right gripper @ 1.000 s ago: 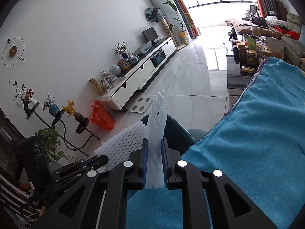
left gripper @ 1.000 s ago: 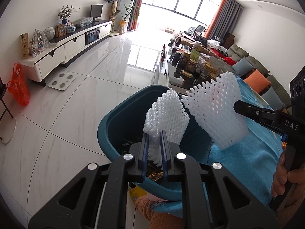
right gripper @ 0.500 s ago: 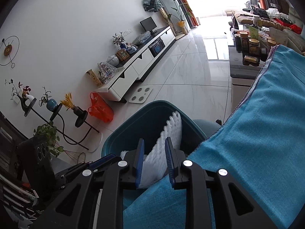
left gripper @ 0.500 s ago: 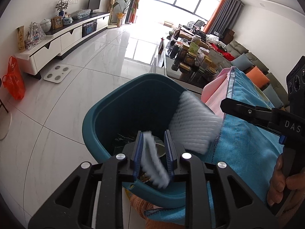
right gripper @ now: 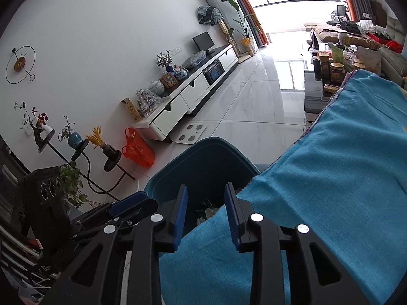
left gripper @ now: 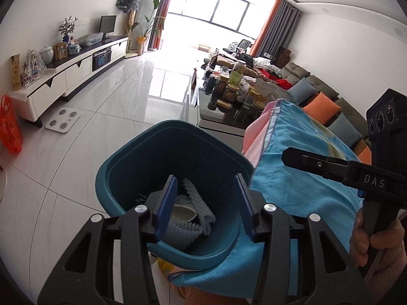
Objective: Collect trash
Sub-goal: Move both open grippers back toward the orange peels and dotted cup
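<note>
Both foam nets had gone from the jaws a sec ago into the teal bin. They lay white and crumpled at the bin bottom, on top of other rubbish, w/ a pale cup-like item beside them (prob. a cup; view is partly blocked by the fingers).

Left gripper hung over the bin mouth, jaws fairly wide and opening, nothing between the pads; bin filled the frame from 9 to 1 o'clock of it. Right gripper was narrower, also opening, empty; bin rim at its 12 o'clock, blue towel from 1 to 5 o'clock. In the left view the right gripper sat at 3 o'clock, over the towel.

So both pieces were dropped OK. This drop looked finished; hands were free for any more trash.
</note>
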`<state>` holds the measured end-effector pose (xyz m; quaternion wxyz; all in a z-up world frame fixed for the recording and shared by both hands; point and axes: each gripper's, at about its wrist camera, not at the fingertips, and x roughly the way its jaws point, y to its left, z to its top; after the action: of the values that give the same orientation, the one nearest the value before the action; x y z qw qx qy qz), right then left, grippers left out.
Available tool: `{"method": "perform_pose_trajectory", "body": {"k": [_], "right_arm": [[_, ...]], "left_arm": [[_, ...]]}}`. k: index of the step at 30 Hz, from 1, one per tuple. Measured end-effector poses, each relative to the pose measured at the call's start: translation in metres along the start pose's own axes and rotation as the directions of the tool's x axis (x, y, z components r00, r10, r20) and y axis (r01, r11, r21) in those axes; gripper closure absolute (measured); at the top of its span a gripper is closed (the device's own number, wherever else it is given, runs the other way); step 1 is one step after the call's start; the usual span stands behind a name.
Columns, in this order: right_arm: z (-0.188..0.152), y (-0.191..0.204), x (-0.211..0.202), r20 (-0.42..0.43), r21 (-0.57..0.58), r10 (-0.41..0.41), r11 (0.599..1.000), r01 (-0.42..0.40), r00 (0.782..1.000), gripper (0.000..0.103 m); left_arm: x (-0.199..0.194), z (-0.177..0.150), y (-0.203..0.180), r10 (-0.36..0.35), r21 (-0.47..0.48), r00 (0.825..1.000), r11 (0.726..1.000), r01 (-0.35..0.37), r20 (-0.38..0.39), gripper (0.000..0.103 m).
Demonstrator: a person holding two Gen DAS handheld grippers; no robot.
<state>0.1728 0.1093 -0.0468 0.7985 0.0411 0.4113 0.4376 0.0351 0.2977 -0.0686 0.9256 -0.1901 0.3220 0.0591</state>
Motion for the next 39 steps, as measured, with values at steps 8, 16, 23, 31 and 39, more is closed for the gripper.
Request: {"method": "perform_pose_trajectory", "body": {"k": [8,16,23,31,39], "right_arm": [[-0.025,-0.031,-0.099,0.149,-0.011,-0.108,0.994,0.111,0.983,0.064],[-0.067,-0.1,-0.201,0.244,0.161,-0.321,0.944,0.288,0.915,0.059],[-0.107,-0.168,-0.261,0.241,0.348,-0.513,0.838,0.42,0.824,0.051],[-0.139,-0.236,-0.294,0.22,0.552,-0.596,0.729,0.405,0.772,0.038],[-0.148,-0.285,-0.288,0.218,0.681,-0.536,0.682,0.267,0.815,0.034]], "left_arm": [[-0.013,-0.006,-0.074,-0.199,0.147,0.98,0.97,0.196,0.008,0.042],[-0.001,-0.027,-0.182,-0.371,0.318,0.921,0.865,0.388,-0.115,0.041],[0.01,-0.06,-0.267,-0.449,0.416,0.858,0.751,0.513,-0.248,0.041],[0.024,-0.093,-0.339,-0.456,0.476,0.808,0.654,0.589,-0.372,0.041],[0.042,-0.107,-0.376,-0.429,0.48,0.784,0.625,0.616,-0.448,0.041]]}}
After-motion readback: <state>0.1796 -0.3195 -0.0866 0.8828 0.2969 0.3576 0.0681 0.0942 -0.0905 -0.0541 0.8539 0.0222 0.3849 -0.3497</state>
